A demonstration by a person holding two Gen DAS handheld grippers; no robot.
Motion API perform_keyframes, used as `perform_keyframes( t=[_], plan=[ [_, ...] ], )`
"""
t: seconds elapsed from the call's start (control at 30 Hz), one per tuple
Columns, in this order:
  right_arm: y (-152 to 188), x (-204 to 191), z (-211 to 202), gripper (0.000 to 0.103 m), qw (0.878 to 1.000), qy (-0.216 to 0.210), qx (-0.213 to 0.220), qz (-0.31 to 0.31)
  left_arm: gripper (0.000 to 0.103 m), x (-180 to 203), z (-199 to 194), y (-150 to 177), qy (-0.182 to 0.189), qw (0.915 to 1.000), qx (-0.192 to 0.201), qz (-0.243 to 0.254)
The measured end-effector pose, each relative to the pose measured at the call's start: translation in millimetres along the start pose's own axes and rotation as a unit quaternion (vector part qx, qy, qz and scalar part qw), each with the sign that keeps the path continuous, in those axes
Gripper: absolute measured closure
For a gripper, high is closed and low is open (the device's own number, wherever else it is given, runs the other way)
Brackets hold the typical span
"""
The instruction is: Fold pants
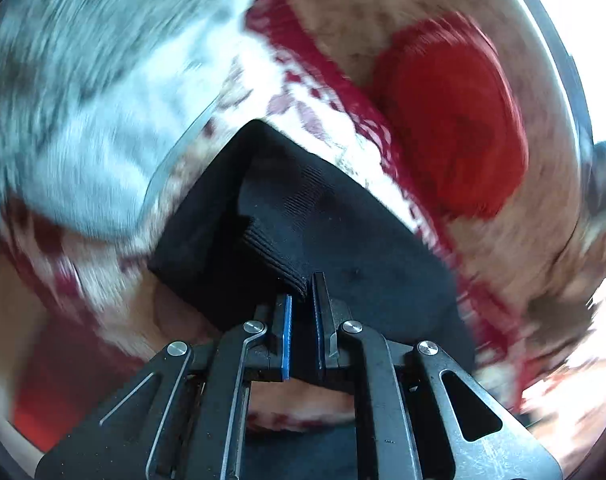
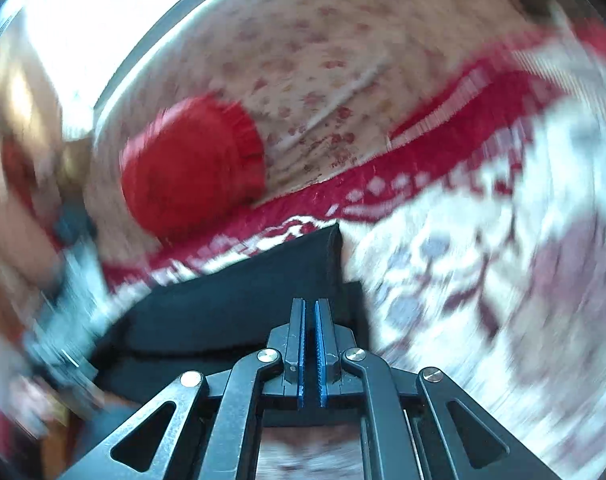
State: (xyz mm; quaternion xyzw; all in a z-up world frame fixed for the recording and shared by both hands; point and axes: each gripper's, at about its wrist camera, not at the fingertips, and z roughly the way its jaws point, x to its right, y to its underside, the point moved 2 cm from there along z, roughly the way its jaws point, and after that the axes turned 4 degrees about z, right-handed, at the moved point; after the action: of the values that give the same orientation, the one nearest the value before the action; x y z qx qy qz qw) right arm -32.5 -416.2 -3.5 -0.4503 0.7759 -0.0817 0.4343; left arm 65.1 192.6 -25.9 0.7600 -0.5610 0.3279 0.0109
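Black pants (image 1: 323, 220) sit pinched in the left gripper (image 1: 303, 300), draped over a red-and-white patterned blanket (image 1: 263, 80); a red cushion (image 1: 451, 120) lies far right. Right gripper (image 2: 311, 312) likewise clamps pants (image 2: 243, 292), cushion (image 2: 191, 168) far left.

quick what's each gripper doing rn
Left gripper: closed on the black pants.
Right gripper: closed on the pants too.
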Motion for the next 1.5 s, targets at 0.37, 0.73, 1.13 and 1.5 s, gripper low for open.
perform_keyframes(
  t=[0.37, 0.73, 1.13, 1.5],
  plan=[
    [30.9, 41.7, 29.3, 0.079, 0.962, -0.134, 0.0, 0.239, 0.095, 11.2, 26.1, -4.4, -0.053, 0.9951, 0.031, 0.077],
    [15.8, 31.2, 52.4, 0.099, 0.986, -0.049, 0.001, 0.158, 0.098, 38.7, 12.6, 10.1, -0.116, 0.9748, 0.066, 0.179],
    [49.7, 6.0, 19.9, 0.1, 0.994, 0.105, -0.006, 0.014, 0.098, 5.2, 6.2, 17.9, -0.122, 0.975, 0.06, 0.176],
    [48.6, 11.4, 9.2, 0.1, 0.995, 0.091, 0.001, 0.041, 0.098, 25.2, -10.3, 27.1, -0.152, 0.9578, 0.1, 0.223]
  ],
)
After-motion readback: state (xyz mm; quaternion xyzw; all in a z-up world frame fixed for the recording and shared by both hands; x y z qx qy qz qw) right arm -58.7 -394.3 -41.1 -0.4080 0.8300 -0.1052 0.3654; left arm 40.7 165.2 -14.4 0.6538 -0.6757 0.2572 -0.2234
